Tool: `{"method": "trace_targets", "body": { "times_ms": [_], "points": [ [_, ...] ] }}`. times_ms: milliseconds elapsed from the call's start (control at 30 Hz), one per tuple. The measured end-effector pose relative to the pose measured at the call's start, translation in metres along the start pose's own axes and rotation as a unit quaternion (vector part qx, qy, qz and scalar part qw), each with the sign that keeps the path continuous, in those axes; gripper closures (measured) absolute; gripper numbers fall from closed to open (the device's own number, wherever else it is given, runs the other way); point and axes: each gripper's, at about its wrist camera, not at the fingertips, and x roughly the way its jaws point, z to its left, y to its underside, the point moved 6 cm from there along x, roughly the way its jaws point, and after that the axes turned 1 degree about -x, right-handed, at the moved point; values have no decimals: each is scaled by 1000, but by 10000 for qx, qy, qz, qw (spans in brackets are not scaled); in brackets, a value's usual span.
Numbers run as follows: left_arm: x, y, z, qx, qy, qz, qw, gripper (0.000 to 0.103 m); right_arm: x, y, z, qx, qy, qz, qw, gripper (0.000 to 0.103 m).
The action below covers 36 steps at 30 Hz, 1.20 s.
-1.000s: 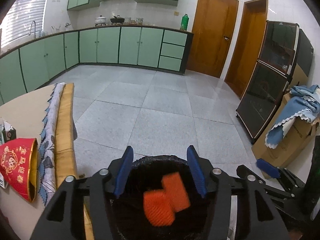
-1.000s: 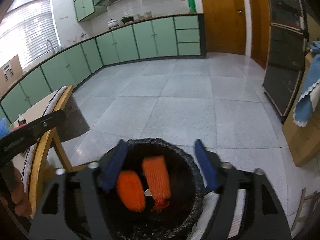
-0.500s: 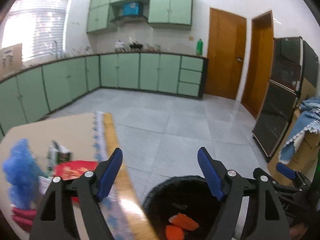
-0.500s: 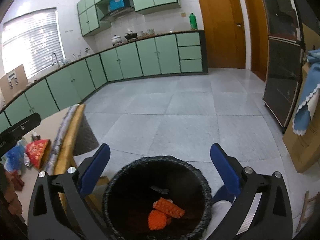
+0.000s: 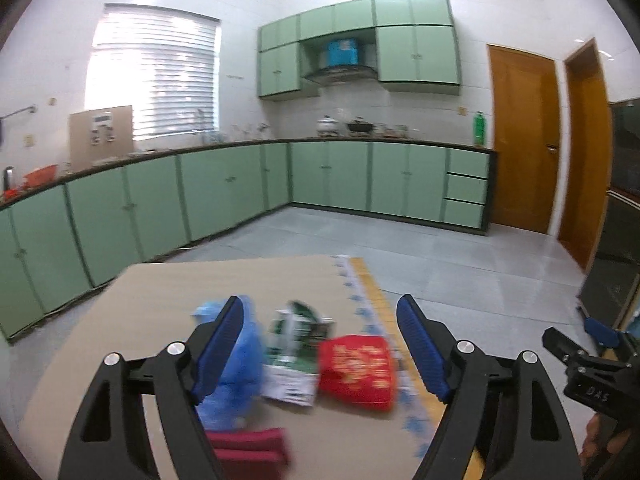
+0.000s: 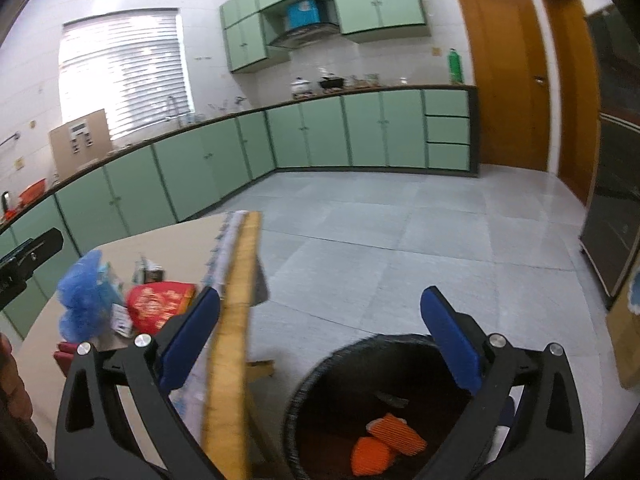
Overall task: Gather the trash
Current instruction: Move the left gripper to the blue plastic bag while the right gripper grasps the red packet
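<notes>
Left tool (image 5: 320, 318): spread wide and empty, aimed down at the litter on the worktop (image 5: 160, 300).
Right tool (image 6: 320, 312): spread to its widest, nothing between the pads, hanging over the black bin (image 6: 320, 376).
Trash left: blue plastic bag (image 5: 232, 364), green-and-white packet (image 5: 294, 356), red packet (image 5: 356, 368) and a dark red item (image 5: 248, 450), bunched close together.
In the bin: two orange pieces (image 6: 384, 442) on the bottom.
Doing it well: pick one piece, I'd say the red packet nearest the edge, and straddle it squarely before closing.
Edges: the worktop's yellow rim (image 6: 232, 340) runs between the litter and the bin; lift clear of it.
Open room: bare floor beyond, bin mouth unobstructed.
</notes>
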Motion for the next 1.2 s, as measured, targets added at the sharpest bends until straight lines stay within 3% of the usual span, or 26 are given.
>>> {"method": "trace_targets", "body": {
  "times_ms": [300, 667, 1200],
  "points": [
    [2, 14, 62, -120, -571, 55, 9983, 25, 29, -3, 79, -335, -492, 82, 9982, 6],
    [17, 32, 108, -383, -808, 301, 9955, 25, 72, 13, 153, -614, -782, 595, 9933, 6],
    [37, 45, 133, -613, -878, 507, 9930, 25, 114, 27, 172, -790, -391, 1259, 9881, 6]
  ]
}}
